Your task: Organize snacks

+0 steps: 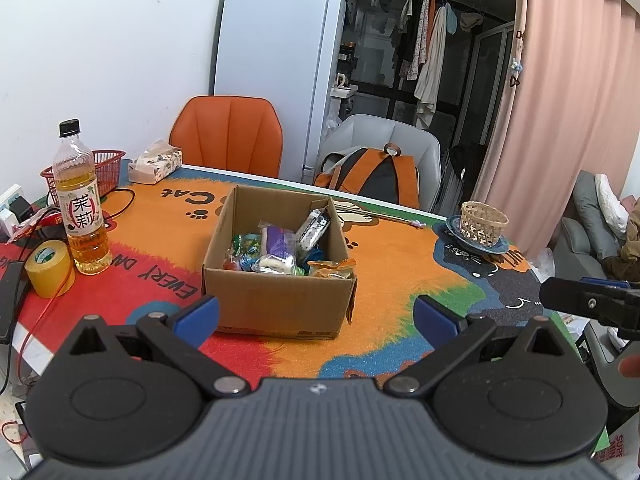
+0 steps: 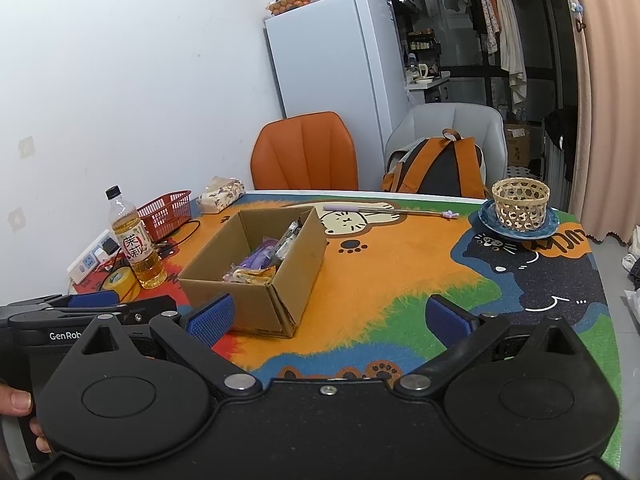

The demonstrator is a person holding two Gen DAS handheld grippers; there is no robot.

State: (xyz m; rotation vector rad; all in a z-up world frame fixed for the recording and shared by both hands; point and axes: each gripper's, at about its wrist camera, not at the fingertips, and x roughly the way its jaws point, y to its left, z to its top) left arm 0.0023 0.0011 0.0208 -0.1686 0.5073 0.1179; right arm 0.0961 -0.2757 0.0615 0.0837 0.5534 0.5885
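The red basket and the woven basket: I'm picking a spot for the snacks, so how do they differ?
The red basket is rectangular plastic mesh; the woven basket is round, pale wicker. The red basket stands at the table's far left edge behind the tea bottle, with cables around it; the woven basket stands at the far right on a blue plate. The woven basket looks empty; the red basket's inside is mostly hidden. Both are open-topped and upright.

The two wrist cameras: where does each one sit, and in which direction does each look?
Left wrist: on the open left gripper, facing the cardboard box head-on; the right gripper's tip shows at its right edge.
Right wrist: on the open right gripper, seeing the box from its right; a hand shows.
Shared: box, tea bottle, wicker basket.
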